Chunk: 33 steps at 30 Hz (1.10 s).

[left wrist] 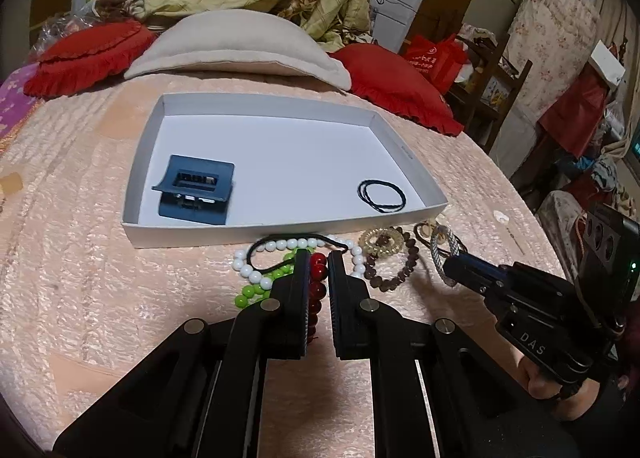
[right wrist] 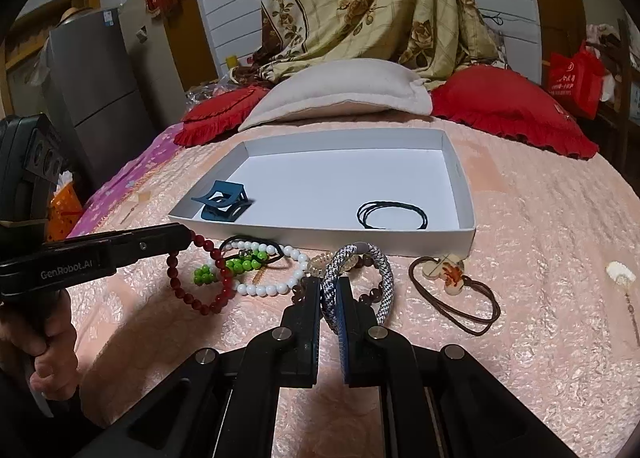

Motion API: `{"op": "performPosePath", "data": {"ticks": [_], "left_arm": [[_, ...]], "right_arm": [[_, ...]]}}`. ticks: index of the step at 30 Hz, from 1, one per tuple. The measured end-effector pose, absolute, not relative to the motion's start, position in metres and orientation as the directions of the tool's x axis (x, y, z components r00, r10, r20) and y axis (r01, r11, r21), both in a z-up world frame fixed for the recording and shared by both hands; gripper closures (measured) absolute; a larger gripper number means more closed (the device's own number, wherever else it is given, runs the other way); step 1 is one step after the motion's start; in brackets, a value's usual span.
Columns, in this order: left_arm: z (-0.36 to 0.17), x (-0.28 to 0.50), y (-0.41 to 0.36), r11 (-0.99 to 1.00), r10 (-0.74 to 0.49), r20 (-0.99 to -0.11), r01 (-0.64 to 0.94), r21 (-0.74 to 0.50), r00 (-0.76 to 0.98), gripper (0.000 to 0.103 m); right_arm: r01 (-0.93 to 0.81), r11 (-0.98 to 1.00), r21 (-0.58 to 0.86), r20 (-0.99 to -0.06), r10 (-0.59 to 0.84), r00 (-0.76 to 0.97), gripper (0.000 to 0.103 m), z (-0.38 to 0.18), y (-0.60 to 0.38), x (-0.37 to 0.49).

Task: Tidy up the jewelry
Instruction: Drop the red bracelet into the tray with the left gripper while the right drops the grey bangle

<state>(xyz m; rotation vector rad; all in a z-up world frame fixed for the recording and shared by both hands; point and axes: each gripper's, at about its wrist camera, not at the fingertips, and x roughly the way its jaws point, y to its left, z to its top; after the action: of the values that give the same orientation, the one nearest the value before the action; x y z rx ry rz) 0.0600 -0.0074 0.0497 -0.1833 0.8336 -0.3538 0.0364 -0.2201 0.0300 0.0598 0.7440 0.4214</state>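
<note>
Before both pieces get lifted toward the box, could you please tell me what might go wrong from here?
1. The left hand-held gripper is shut on the red bead bracelet, which lies against the green beads and white bead bracelet; lifting may drag them along.
2. The right hand-held gripper pinches only a short stretch of the grey braided ring, so it could swing or slip.
3. The white box has low walls, so a swinging piece could land outside.

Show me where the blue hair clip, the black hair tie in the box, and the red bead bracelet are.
blue hair clip (left wrist: 195,194): left wrist view, its top plate.
black hair tie (right wrist: 392,215): right wrist view, on the loop's near strand.
red bead bracelet (right wrist: 175,282): right wrist view, beads on its left side.
</note>
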Motion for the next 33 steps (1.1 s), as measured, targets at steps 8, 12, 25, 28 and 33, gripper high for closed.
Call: {"op": "performPosePath", "data": {"ticks": [8,12,25,28,33], "left_arm": [[0.053,0.061,0.0,0.943,-0.33,-0.687,0.187,-0.276,0.647,0.096],[0.055,0.061,0.003,0.939,-0.338,-0.678,0.187,-0.288,0.653,0.096],[0.09,0.08,0.007,0.883,-0.449,-0.577,0.239,-0.404,0.683,0.096],[0.097,0.103,0.004,0.873,-0.457,-0.566,0.223,-0.435,0.686,0.096],[0.09,0.145,-0.006,0.859,-0.466,-0.56,0.201,-0.47,0.685,0.096]], "right_arm": [[-0.352,0.919,0.181,-0.631,0.382,0.675,0.096,0.031,-0.218,0.036],[-0.345,0.922,0.176,-0.628,0.375,0.682,0.096,0.032,-0.22,0.037],[-0.335,0.921,0.198,-0.599,0.385,0.703,0.096,0.054,-0.225,0.064],[-0.326,0.925,0.194,-0.596,0.375,0.71,0.096,0.062,-0.224,0.084],[-0.286,0.939,0.19,-0.614,0.34,0.712,0.096,0.06,-0.223,0.126]]}}
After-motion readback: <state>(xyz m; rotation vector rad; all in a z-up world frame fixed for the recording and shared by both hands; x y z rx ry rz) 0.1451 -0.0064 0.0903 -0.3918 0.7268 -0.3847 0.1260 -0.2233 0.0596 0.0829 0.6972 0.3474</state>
